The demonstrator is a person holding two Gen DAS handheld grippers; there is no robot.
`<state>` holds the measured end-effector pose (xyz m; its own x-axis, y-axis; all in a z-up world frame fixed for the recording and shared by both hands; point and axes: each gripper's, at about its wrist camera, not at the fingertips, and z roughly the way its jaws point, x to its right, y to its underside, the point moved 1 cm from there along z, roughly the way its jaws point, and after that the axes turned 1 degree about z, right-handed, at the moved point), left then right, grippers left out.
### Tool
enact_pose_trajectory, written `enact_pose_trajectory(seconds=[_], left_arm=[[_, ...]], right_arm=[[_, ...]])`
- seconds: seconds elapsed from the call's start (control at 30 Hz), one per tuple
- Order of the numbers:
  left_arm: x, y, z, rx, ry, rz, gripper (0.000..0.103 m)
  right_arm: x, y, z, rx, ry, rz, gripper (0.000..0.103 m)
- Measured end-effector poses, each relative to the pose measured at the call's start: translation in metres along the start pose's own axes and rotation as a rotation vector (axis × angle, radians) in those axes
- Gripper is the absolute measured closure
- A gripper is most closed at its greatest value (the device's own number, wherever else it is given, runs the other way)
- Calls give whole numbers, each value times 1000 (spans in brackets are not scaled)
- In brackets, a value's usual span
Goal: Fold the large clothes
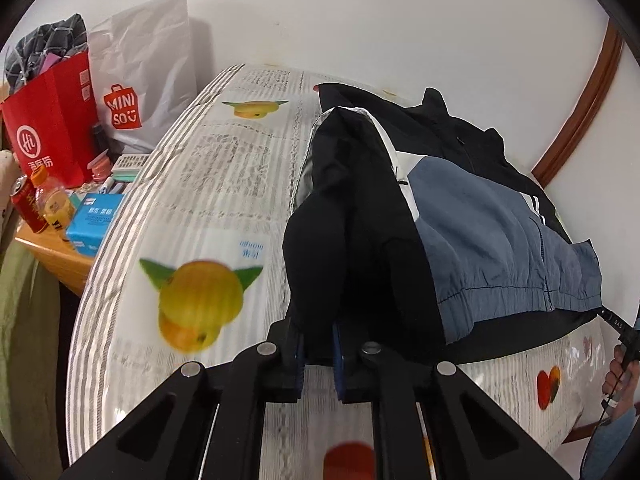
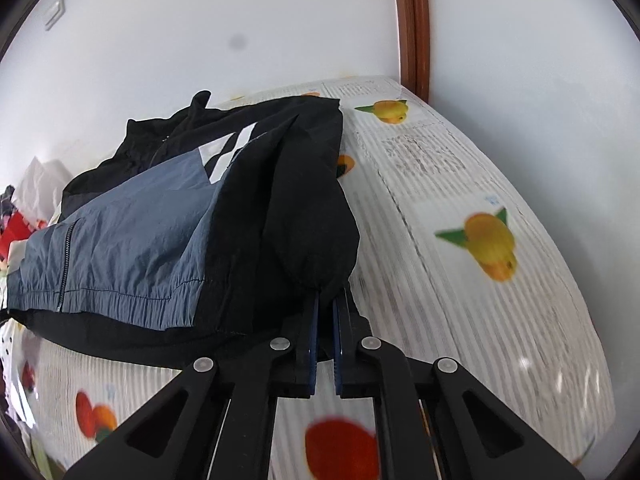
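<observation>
Black sleeve fabric of a jacket point(image 1: 460, 200) fills the narrow gap between the fingers of the left gripper point(image 1: 319, 344) in the left wrist view; the blue-lined fingers point(image 1: 298, 354) stand nearly together and pinch the cuff end of the sleeve, which bulges up ahead of them. The rest of the jacket, with slate-blue front panels, a white stripe and a zip, lies spread on a striped cloth printed with fruit point(image 1: 208, 184), which covers the surface beneath it. Only this view shows the wooden side table point(image 1: 60, 256) off the cloth's left edge, crowded with a red paper bag point(image 1: 52, 128), a white shopping bag point(image 1: 136, 76), a red can point(image 1: 26, 204), an orange drink bottle point(image 1: 54, 202) and a blue box point(image 1: 94, 220); at the far right edge a hand point(image 1: 622, 372) grips the black body of the other tool. In the right wrist view the right gripper point(image 2: 325, 320) has its fingers point(image 2: 312, 340) drawn close as well, clamped on the black cuff of the jacket's point(image 2: 132, 232) other sleeve, which rises in a dark fold straight ahead of them. Here the jacket lies to the left with its white diamond marks visible, and the fruit-printed cloth point(image 2: 480, 320) stretches bare to the right. This view alone shows a brown wooden door frame point(image 2: 410, 24) against the white wall and a pale switch plate point(image 2: 54, 12) at upper left.
</observation>
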<state>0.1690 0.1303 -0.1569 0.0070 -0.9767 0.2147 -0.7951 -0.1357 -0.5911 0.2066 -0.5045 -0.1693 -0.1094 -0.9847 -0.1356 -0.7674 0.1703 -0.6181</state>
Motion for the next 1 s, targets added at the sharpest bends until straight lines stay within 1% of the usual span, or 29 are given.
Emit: enact_pose_trajectory(seconds=[0.2, 0.27, 0.3, 0.37, 0.47, 0.53, 0.57, 0.6, 0.63, 0.67, 0.7, 0.73, 0.77, 0.8, 0.9, 1.0], left_arm=[[1, 29, -15, -1, 12, -10, 92], [0, 37, -19, -1, 13, -11, 91], [0, 40, -21, 4, 11, -9, 89], [0, 46, -25, 14, -8, -7, 87], [0, 48, -35, 35, -34, -5, 84], [2, 47, -42, 51, -59, -3, 79], [2, 47, -47, 63, -65, -7, 73], [2, 46, -51, 75, -57, -11, 67], [2, 45, -58, 94, -37, -19, 63], [3, 44, -62, 106, -27, -23, 57], [4, 44, -67, 119, -15, -23, 54], [6, 44, -70, 128, -5, -22, 54], [8, 43, -72, 138, 10, -21, 54], [12, 42, -73, 141, 25, -19, 53], [23, 38, -68, 129, 60, -12, 53], [33, 32, -55, 107, 69, 3, 53]], right_arm=[[8, 26, -23, 10, 10, -8, 97], [14, 28, -26, 14, 40, -4, 98], [17, 31, -27, 16, 81, -8, 98], [23, 35, -26, 5, 137, -19, 99], [23, 36, -39, 41, 144, -16, 98], [16, 34, -48, 67, 129, -31, 98], [8, 32, -53, 84, 105, -46, 98], [3, 31, -56, 91, 84, -55, 97], [-3, 31, -58, 95, 64, -64, 96], [-11, 30, -59, 99, 35, -76, 93], [-16, 29, -59, 100, 17, -81, 85], [-21, 29, -58, 101, -1, -85, 80], [-28, 28, -57, 105, -27, -87, 69], [-31, 29, -56, 110, -39, -85, 64], [-39, 28, -49, 111, -71, -73, 60], [-43, 27, -38, 100, -69, -58, 58]])
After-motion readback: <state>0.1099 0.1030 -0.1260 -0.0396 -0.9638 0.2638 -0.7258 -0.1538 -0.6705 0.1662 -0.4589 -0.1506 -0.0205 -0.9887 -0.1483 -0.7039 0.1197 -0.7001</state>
